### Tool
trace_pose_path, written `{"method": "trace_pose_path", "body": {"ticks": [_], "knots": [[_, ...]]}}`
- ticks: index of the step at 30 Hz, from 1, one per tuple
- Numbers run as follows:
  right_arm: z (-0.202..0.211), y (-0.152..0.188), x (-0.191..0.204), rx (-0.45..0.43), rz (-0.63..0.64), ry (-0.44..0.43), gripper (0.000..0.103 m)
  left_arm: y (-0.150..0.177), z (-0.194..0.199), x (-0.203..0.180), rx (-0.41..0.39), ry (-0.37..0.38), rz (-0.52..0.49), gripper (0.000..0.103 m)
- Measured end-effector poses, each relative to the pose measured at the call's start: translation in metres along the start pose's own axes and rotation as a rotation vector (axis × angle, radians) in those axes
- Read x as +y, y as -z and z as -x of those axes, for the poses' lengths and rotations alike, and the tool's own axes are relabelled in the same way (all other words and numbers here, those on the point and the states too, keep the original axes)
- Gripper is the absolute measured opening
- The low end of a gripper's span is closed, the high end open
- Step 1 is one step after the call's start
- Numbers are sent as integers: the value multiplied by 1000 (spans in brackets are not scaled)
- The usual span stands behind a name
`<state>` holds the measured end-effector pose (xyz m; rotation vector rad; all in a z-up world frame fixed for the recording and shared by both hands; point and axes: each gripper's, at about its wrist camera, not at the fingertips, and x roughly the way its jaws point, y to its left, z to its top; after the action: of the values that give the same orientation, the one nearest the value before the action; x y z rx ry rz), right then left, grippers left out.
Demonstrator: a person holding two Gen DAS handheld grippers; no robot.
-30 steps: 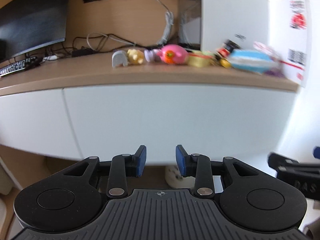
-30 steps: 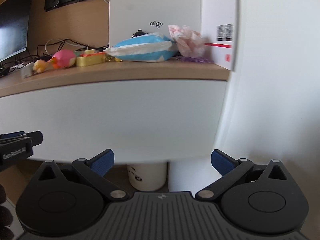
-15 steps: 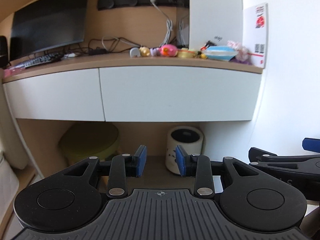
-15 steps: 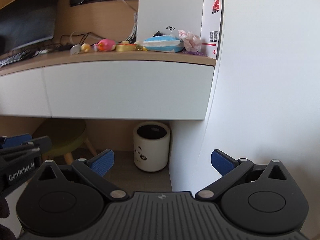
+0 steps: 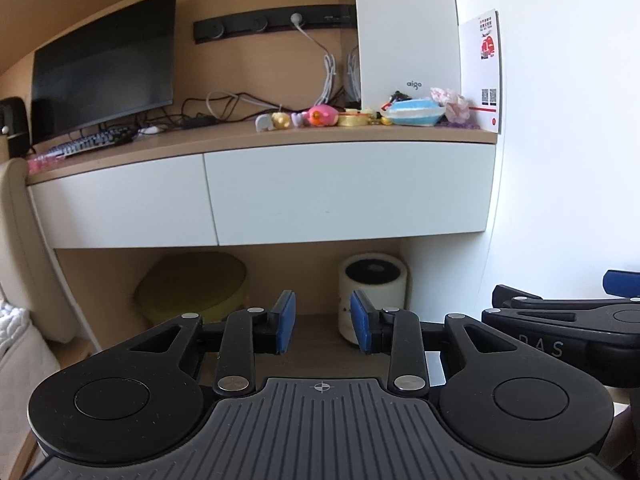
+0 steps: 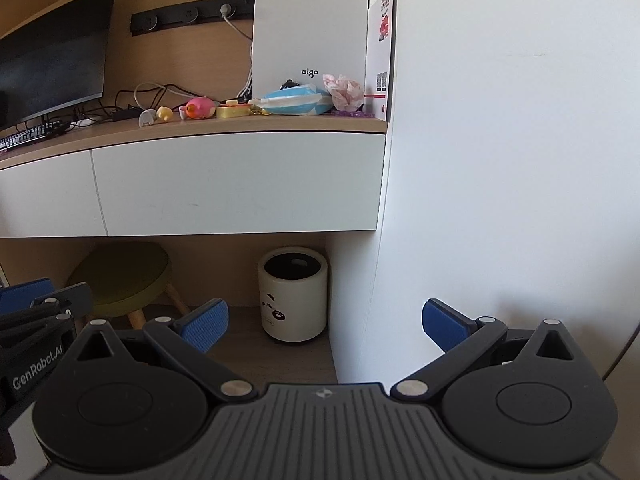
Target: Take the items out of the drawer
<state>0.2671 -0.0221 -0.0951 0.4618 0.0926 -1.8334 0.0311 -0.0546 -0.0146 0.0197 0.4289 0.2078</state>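
Left wrist view: I see my left tongs [image 5: 323,327] released, blue pads apart, nothing between them.
Right wrist view: my right tongs [image 6: 325,327] stand spread wide and empty.
Drawer: the right-hand drawer [image 5: 348,190] is shut, its white front flush under the worktop [image 5: 224,140]; a second front [image 5: 120,204] adjoins it on the left.
Items above drawer: small toys in a row, grey elephant [image 5: 264,123], pink figure [image 5: 323,115], yellow roll [image 5: 353,119], blue-white packet [image 5: 416,111], pink tissue [image 5: 450,104].
Behind drawer line: white aigo case [image 5: 404,32] upright; monitor [image 5: 104,76] and keyboard [image 5: 92,142] to the left.
Below drawer: white bin [image 6: 293,294] with a printed face, green stool [image 6: 120,274] to its left.
Contact: neither tongs touch the drawer.
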Motion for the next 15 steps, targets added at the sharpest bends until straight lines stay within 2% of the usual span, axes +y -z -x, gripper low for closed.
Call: {"method": "trace_pose_path", "body": {"ticks": [15], "knots": [[10,2,2,3,4,6,103,5,9,-1,-12,19,5,35]]}}
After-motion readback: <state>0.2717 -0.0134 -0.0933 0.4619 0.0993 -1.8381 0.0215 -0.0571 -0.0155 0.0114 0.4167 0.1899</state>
